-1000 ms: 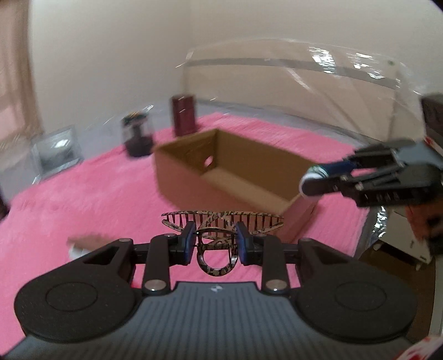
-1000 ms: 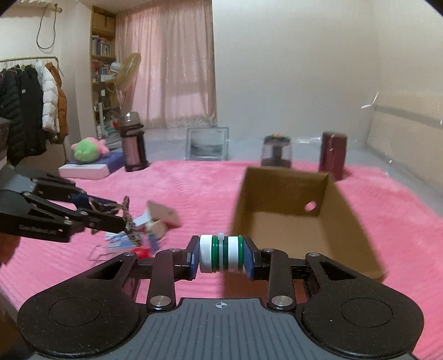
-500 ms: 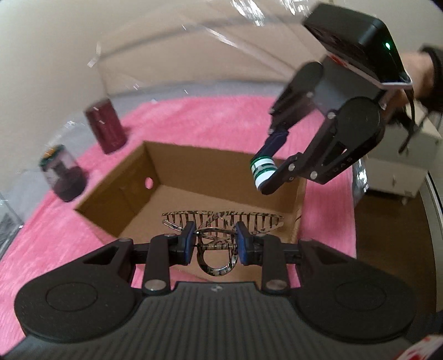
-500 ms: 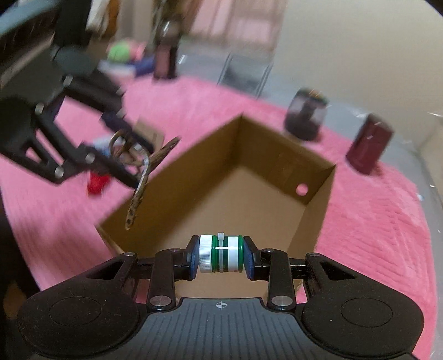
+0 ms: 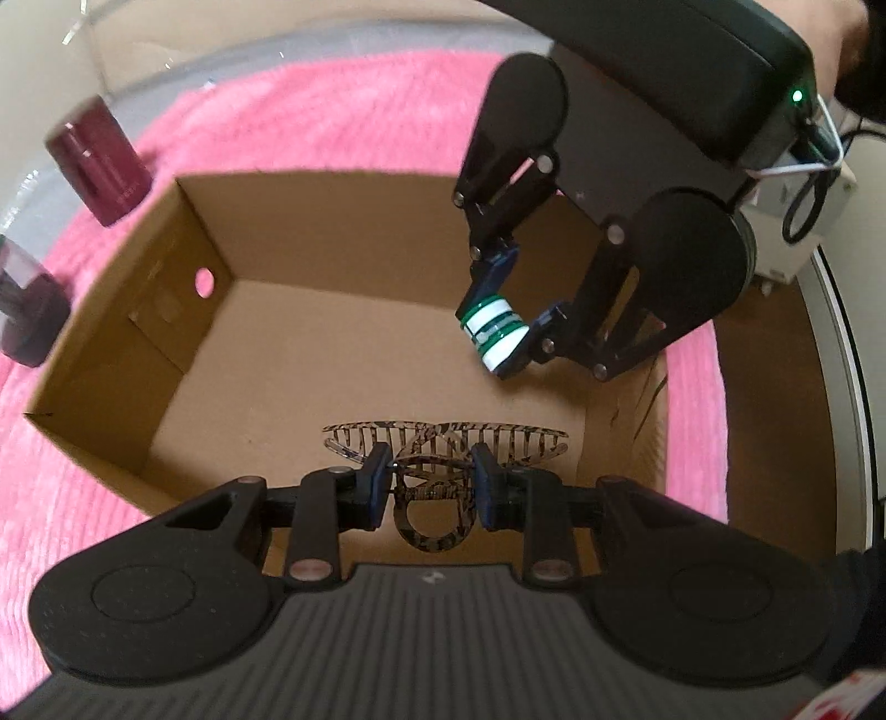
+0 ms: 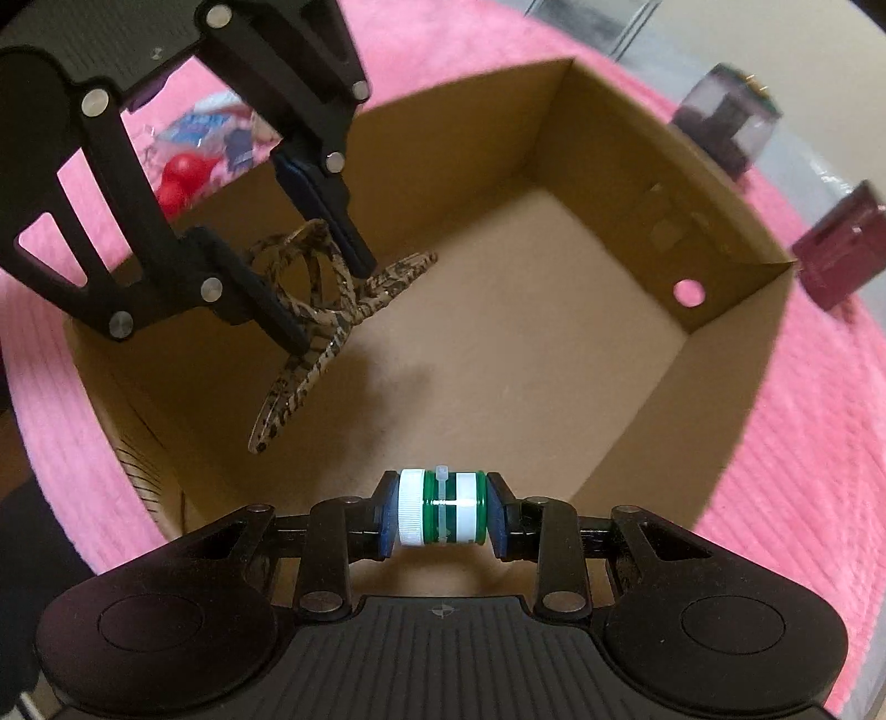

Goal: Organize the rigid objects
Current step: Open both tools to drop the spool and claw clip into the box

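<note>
Pink ribbed plush blanket [image 5: 310, 111] fills the ground here, soft and ridged, running off towards a pale plain wall [image 5: 44, 33]. A sheet of clear plastic film [image 5: 138, 61] lies along the blanket's far edge, catching small glints. Off to the right, brown wooden floor [image 5: 775, 399] and a white cabinet [image 5: 797, 221]. Lighting is warm, dim, even.

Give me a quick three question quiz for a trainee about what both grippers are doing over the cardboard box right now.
1. True or false: the cardboard box already has items lying on its floor.
2. Which gripper holds the tortoiseshell hair claw?
3. The right gripper has its jaws on: A) a red toy, B) a green-and-white spool, C) nothing.

Key: 1 false; 2 the left gripper; 3 B.
</note>
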Demonstrator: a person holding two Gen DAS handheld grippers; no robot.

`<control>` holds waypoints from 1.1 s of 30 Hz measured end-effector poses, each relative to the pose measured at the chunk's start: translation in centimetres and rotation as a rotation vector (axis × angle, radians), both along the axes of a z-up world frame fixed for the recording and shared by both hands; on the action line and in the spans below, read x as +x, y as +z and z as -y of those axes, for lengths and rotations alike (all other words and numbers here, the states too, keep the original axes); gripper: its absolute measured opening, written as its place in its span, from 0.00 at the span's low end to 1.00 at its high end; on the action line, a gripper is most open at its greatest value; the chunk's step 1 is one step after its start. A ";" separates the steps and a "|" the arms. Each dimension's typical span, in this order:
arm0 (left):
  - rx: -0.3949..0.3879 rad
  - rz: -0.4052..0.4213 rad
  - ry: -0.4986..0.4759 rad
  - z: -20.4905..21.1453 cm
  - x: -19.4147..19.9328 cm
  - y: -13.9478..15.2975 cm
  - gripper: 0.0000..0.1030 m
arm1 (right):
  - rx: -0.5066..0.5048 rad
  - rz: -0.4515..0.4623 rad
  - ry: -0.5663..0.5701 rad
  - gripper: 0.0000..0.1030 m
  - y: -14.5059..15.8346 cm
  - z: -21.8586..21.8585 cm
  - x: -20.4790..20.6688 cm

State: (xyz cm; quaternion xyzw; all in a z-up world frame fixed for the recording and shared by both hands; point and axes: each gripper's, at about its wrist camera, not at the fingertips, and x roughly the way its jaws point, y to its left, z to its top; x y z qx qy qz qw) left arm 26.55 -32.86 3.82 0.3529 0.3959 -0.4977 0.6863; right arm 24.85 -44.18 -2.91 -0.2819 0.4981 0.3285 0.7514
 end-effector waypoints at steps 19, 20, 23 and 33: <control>0.075 -0.066 -0.023 1.2 0.3 -3.2 0.25 | -0.039 -0.086 0.012 0.28 -2.1 -0.3 3.6; 0.065 -0.064 -0.016 1.1 0.3 -3.0 0.25 | -0.039 -0.087 0.011 0.28 -2.1 -0.3 3.8; 0.034 -0.072 0.004 0.7 0.7 -2.4 0.25 | -0.045 -0.085 0.014 0.28 -1.9 -0.3 3.9; -0.072 -0.022 0.074 -1.3 0.4 0.6 0.25 | -0.015 -0.046 -0.015 0.28 -0.2 -0.1 3.6</control>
